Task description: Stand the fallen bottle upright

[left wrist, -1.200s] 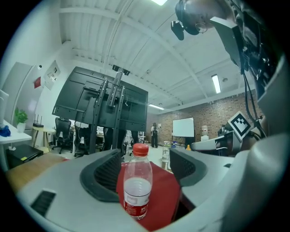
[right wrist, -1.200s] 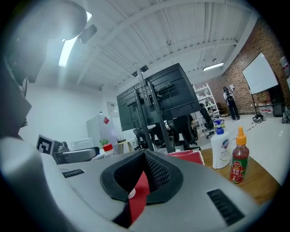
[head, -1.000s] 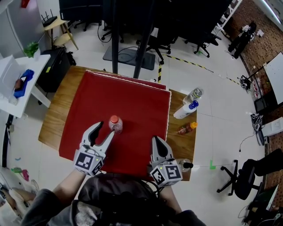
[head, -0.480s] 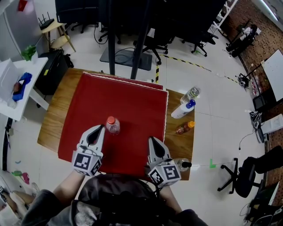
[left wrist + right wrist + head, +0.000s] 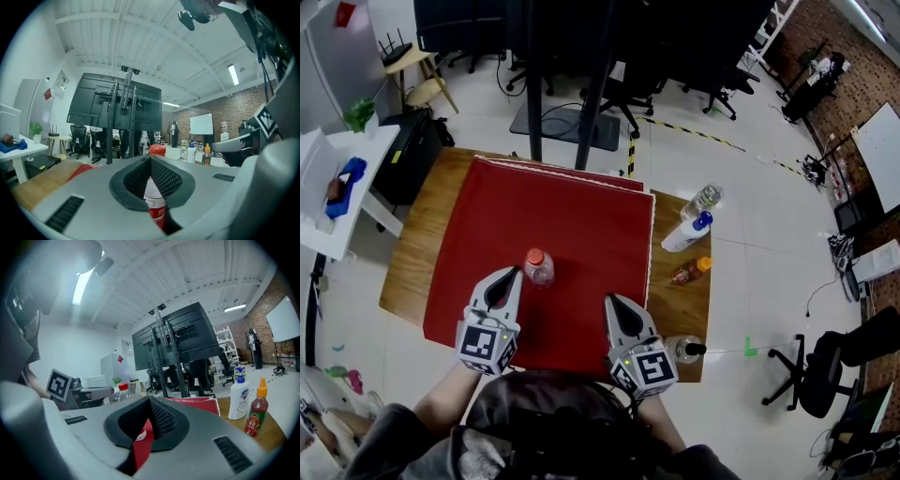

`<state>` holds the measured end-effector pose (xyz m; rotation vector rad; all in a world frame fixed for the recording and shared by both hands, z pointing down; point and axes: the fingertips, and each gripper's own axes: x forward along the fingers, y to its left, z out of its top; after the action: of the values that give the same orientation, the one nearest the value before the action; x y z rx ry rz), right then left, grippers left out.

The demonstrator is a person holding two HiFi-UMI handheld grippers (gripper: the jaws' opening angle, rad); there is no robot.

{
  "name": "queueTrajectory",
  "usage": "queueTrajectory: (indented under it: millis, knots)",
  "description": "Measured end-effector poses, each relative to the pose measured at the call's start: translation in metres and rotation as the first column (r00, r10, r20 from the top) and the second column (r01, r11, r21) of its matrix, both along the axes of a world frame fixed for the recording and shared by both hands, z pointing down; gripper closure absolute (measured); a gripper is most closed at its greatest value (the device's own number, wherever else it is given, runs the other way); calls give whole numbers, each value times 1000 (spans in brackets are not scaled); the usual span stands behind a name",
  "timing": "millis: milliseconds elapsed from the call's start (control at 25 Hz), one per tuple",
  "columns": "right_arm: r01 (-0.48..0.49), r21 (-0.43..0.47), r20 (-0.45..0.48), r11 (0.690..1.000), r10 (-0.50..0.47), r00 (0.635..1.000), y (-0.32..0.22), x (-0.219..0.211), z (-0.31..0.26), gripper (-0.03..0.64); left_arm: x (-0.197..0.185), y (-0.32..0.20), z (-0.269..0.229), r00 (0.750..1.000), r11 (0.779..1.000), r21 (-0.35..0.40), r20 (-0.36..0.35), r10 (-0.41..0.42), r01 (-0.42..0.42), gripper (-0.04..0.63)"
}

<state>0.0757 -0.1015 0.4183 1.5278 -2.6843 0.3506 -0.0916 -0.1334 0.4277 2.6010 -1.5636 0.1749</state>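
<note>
A small clear bottle [image 5: 538,266] with a red cap stands upright on the red cloth [image 5: 572,216]. My left gripper [image 5: 512,274] is shut and empty, its tip just left of the bottle and slightly apart from it. In the left gripper view the bottle [image 5: 155,205] stands right behind the closed jaw tips. My right gripper [image 5: 610,302] is shut too, empty, lower right of the bottle near the cloth's front edge. In the right gripper view the bottle's cap [image 5: 123,387] shows to the left, above the jaws.
On the bare wooden table [image 5: 412,244] to the right of the cloth are a clear bottle [image 5: 708,199], a white bottle with a blue cap [image 5: 687,234] and a sauce bottle [image 5: 691,272]. Another bottle [image 5: 682,350] sits beside my right gripper. A white side table [image 5: 333,202] stands at the left.
The left gripper's jaws, open beside the bottle a second ago, have closed empty and drawn back slightly. The right gripper shifted a little left. The bottle stayed upright.
</note>
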Motion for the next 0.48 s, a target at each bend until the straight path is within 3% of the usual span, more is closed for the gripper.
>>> queueTrajectory:
  millis: [480]
  knots:
    - [38, -31, -7, 999, -38, 999, 4, -18, 6, 611, -12, 2, -3, 1000, 999, 22, 2, -27, 26, 569]
